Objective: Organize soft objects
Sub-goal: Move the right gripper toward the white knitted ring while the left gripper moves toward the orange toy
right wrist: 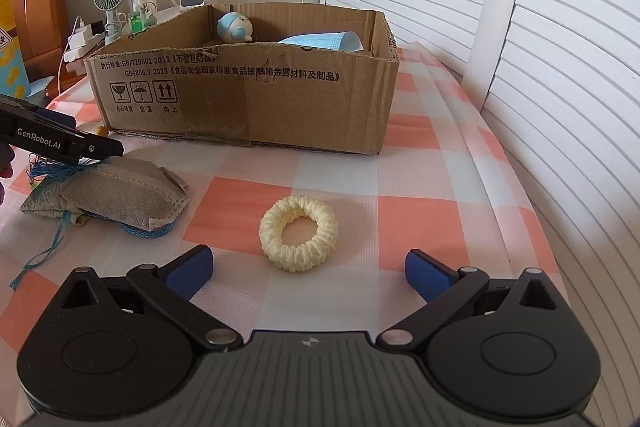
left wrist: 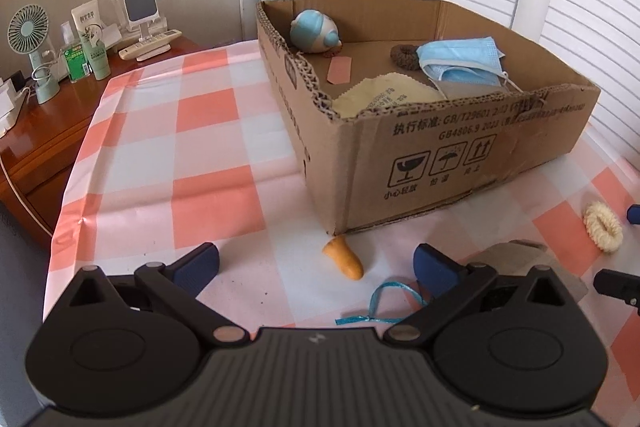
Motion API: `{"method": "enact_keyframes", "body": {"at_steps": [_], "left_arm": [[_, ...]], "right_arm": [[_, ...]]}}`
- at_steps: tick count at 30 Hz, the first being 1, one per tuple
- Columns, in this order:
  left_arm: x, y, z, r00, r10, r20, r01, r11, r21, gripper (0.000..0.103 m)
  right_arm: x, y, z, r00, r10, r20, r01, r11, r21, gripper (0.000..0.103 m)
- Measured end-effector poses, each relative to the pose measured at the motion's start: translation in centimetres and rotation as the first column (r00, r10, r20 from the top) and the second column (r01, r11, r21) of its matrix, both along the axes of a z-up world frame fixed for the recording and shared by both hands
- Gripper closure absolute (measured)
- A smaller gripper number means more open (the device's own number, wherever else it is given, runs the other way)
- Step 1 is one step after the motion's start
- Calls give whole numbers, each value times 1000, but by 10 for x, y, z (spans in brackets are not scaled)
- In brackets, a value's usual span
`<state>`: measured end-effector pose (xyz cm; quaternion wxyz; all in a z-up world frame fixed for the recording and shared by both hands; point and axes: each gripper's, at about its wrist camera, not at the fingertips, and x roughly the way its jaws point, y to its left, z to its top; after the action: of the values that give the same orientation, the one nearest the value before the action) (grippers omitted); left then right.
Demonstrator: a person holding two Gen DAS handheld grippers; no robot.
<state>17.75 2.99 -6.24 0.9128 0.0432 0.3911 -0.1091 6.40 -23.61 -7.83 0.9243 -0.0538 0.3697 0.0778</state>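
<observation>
- Spreading wide and holding nothing: left gripper, low in the left wrist view, blue pads well apart.
- Lying between those pads, toward 12 o'clock: orange foam earplug, just beside the near corner of the cardboard box.
- Trailing at 5 o'clock from the earplug: thin blue string, looping on the checked tablecloth.
- Peeking out behind the right pad, at 3 o'clock from the earplug: grey fabric pouch, partly hidden.
- Resting farther toward 3 o'clock: cream scrunchie, apart from the box.
- Sitting inside the box: round blue-and-cream plush at the far left corner, blue face masks toward the right, pale yellow cloth against the near wall.
- Standing at 10 o'clock on the wooden cabinet: small green fan and bottles.
- Gaping open and empty as well: right gripper in the right wrist view.
- Lying flat at 12 o'clock, just ahead of its pads and clear of both: cream scrunchie.
- Slumping at 10 o'clock: grey fabric pouch, with the left gripper hanging over its left end; contact hard to tell.
</observation>
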Motion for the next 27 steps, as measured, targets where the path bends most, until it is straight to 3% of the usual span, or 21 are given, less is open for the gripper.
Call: {"method": "enact_keyframes", "body": {"at_steps": [7,12,21,27], "left_arm": [[3,1,4,998,-53,-28,53,999,-1,1],[8,2,8,992,-115,-49,113,993,-46,3],[8,5,26,974,-227,-26,224,972,-76,4],[16,0,21,954,-286,-85,270,949,-163,17]], "right_arm": [[0,0,0,1000,0,3,0,1000,0,0],[0,1,0,1000,2,2,-2,1000,0,0],[0,0,0,1000,4,2,-4,1000,1,0],[-1,0,-1,1000,5,3,-5,1000,2,0]]}}
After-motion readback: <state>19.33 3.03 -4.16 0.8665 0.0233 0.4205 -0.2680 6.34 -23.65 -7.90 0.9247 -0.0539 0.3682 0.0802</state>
